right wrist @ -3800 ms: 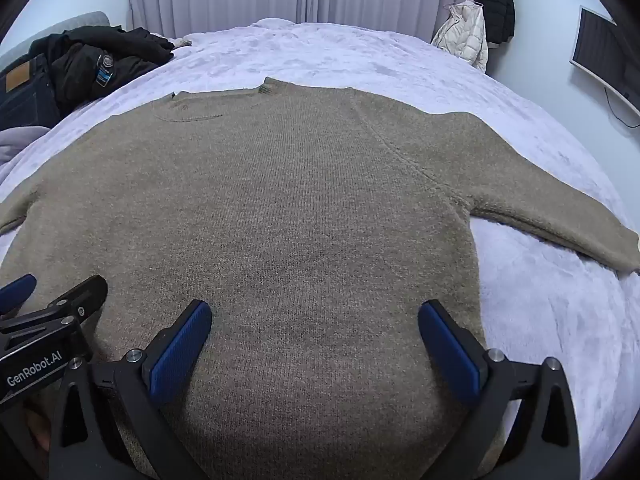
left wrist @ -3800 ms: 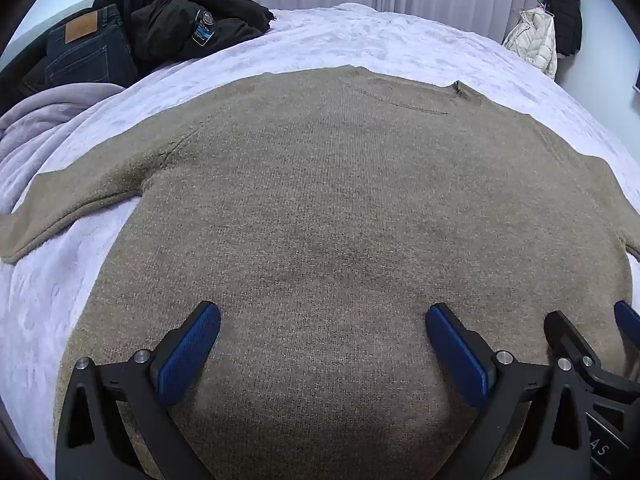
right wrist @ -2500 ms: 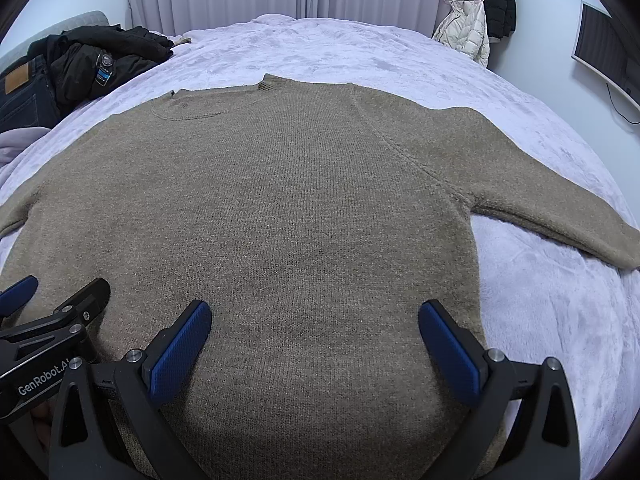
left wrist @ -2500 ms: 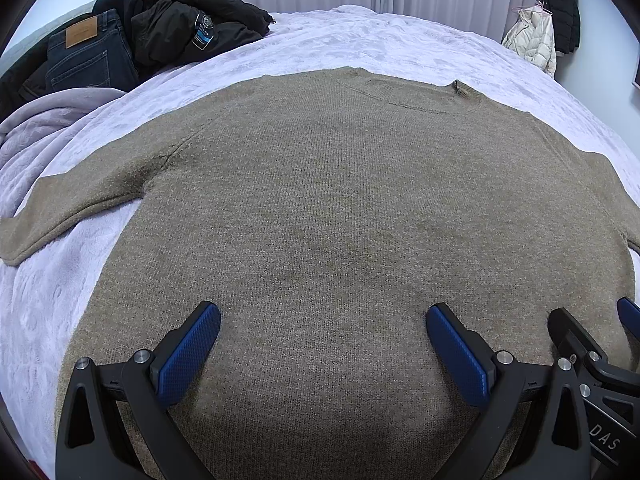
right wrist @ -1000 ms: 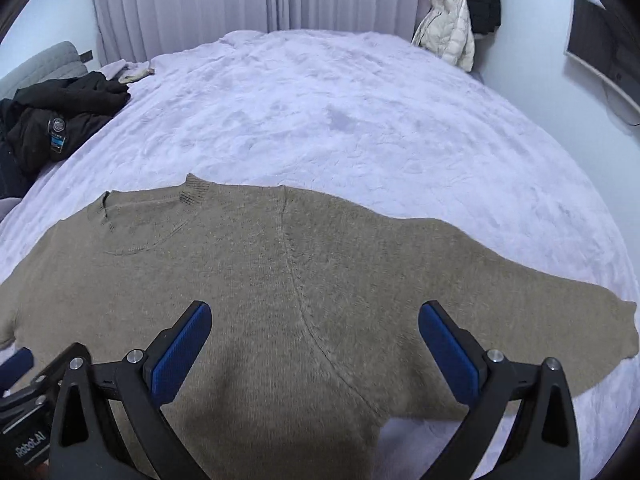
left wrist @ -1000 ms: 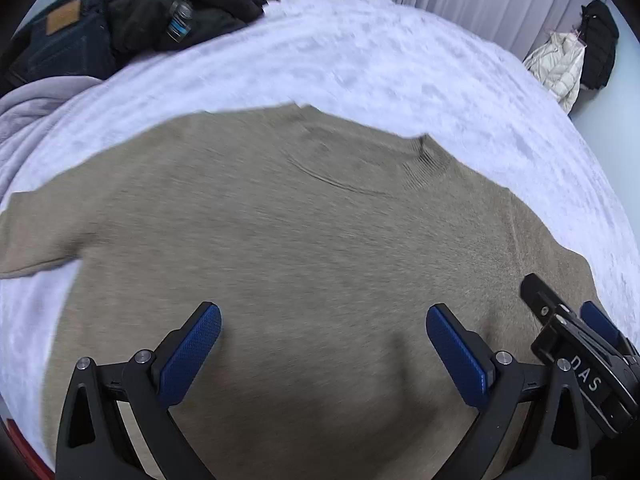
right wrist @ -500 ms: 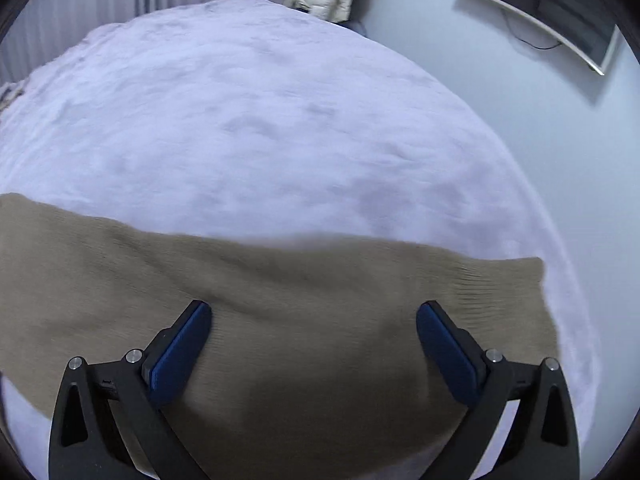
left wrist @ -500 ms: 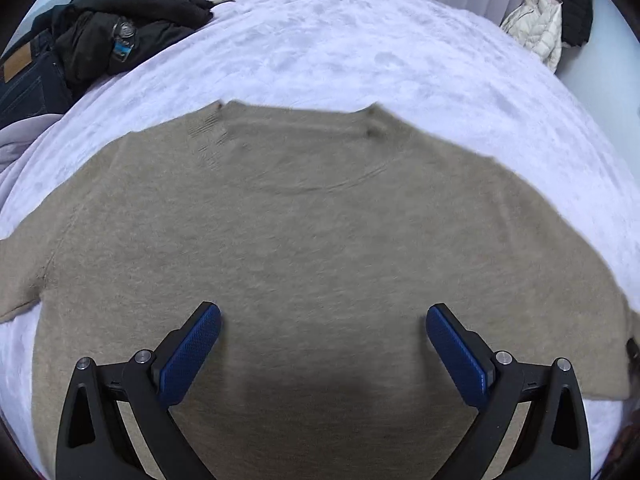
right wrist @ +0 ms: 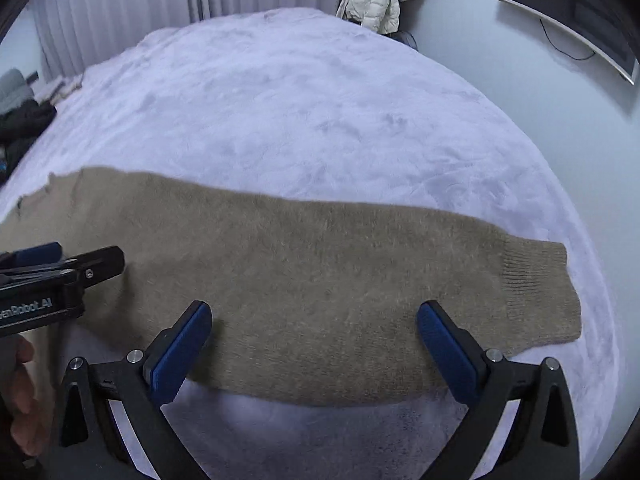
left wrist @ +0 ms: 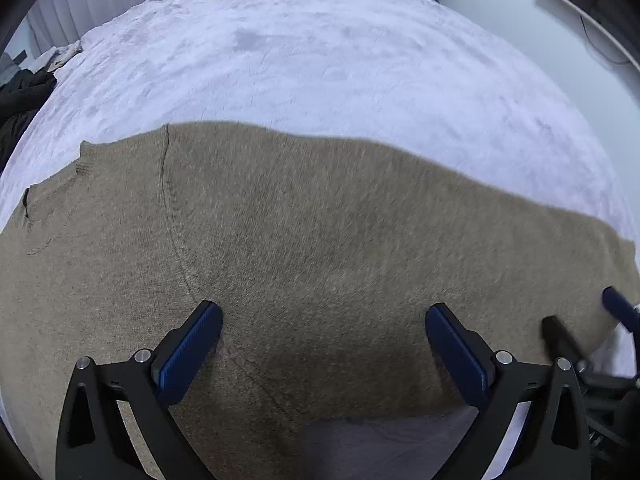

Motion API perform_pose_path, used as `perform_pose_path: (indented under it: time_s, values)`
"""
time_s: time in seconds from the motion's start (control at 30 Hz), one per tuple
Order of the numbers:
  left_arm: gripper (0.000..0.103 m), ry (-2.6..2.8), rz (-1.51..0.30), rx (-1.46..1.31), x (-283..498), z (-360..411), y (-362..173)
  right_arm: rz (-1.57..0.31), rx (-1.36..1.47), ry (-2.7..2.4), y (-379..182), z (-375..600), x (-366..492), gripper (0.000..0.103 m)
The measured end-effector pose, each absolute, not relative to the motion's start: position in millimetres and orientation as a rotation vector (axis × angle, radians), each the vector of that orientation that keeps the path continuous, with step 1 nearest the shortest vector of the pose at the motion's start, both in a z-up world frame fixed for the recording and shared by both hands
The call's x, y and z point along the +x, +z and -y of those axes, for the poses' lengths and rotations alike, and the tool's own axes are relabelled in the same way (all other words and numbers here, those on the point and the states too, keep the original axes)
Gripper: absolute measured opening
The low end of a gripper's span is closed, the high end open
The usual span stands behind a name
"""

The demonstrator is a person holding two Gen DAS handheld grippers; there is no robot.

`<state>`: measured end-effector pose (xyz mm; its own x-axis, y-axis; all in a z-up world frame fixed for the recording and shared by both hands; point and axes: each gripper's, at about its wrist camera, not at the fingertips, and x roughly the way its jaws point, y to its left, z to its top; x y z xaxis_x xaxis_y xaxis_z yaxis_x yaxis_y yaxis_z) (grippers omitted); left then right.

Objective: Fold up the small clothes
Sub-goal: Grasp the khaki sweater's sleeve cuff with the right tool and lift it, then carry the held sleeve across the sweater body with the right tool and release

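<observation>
Right gripper (right wrist: 314, 334) spread wide, holding nothing, straddling the sweater's (left wrist: 304, 240) right sleeve (right wrist: 360, 280) near the ribbed cuff (right wrist: 536, 284), probably lined up to grab the sleeve and fold it inward. Left gripper (left wrist: 323, 342) also wide and empty over the shoulder seam, likely to pin the body. Sweater lies flat on the lavender bed (right wrist: 320, 112); pale jacket (right wrist: 370, 4) hangs beyond.

Only one piece of lettering is showing: white print on the black body of the left gripper (right wrist: 60, 260), which is reaching in at the left edge of the right wrist view. It is reading "enRobot_AI", with the opening letter running off the frame edge, so the word is probably longer. The mark between "Robot" and "AI" is looking like an underscore or a dot. Nothing else is carrying readable text.
</observation>
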<state>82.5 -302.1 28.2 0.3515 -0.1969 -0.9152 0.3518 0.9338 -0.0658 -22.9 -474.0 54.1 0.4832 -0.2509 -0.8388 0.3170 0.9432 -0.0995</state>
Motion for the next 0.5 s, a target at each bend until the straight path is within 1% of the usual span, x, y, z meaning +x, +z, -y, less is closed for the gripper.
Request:
perform_pose_path:
  time_s: [0.07,0.17,0.2,0.27,0.33,0.43,0.5]
  values:
    - [0.103,-0.347,-1.112,0.167,76,292,30,-1.029,0.072,-0.394,45,494,-32,0.102]
    - [0.103,-0.307,-1.111,0.149,74,269,38,-0.990,0.207,-0.408,49,546,-62,0.102]
    - [0.103,-0.287,-1.098,0.142,74,264,42,-0.974,0.245,-0.402,54,558,-76,0.102]
    - [0.103,-0.266,-1.047,0.123,81,250,49,-0.939,0.205,-0.609,70,578,-105,0.102]
    - [0.103,-0.250,-1.015,0.122,76,245,57,-0.862,0.205,-0.686,86,586,-127,0.102]
    - [0.103,-0.248,-1.013,0.131,75,249,54,-0.735,0.478,-0.519,94,599,-161,0.102]
    - [0.103,-0.238,-1.015,0.133,77,250,50,-0.721,0.582,-0.450,87,600,-160,0.102]
